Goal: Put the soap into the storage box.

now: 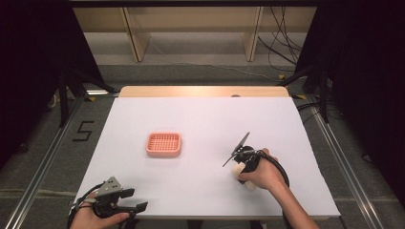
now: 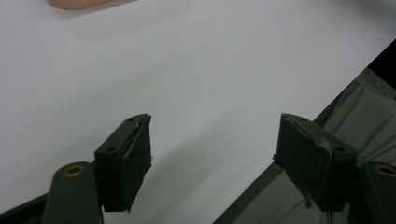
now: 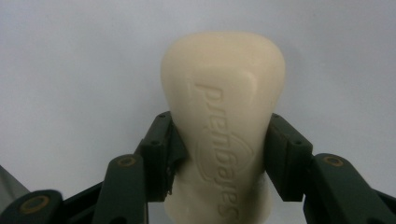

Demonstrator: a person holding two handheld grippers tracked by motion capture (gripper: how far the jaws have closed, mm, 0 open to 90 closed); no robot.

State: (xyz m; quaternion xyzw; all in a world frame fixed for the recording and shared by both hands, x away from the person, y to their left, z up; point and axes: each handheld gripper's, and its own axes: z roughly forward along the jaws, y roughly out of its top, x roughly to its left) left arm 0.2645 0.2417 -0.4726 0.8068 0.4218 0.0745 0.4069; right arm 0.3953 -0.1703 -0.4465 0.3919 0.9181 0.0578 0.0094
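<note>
A: Right gripper (image 3: 219,154) status?
B: Clamped on a cream soap bar (image 3: 224,116), jaws pressing both long sides. Embossed lettering facing the camera, far end of bar sticking out past the jaws.

A: Position on the table (image 1: 200,119)?
B: Seen from above, right gripper (image 1: 238,168) at about 4 o'clock from table centre, gripped by the right hand (image 1: 262,174). Soap bar (image 1: 237,170) low over the white surface; touching it or not, cannot tell.

A: Left gripper (image 2: 215,154)?
B: Jaws spread wide, nothing between them. Hanging over the near edge of the table at about 7 o'clock, left gripper (image 1: 131,200) held in the left hand (image 1: 93,217).

A: Anything else on top?
B: Pink basket (image 1: 164,144) with a slotted floor, just left of centre, around 9 o'clock. Well apart from both grippers. Edge of it visible at 11 o'clock in the left gripper view (image 2: 79,3).
</note>
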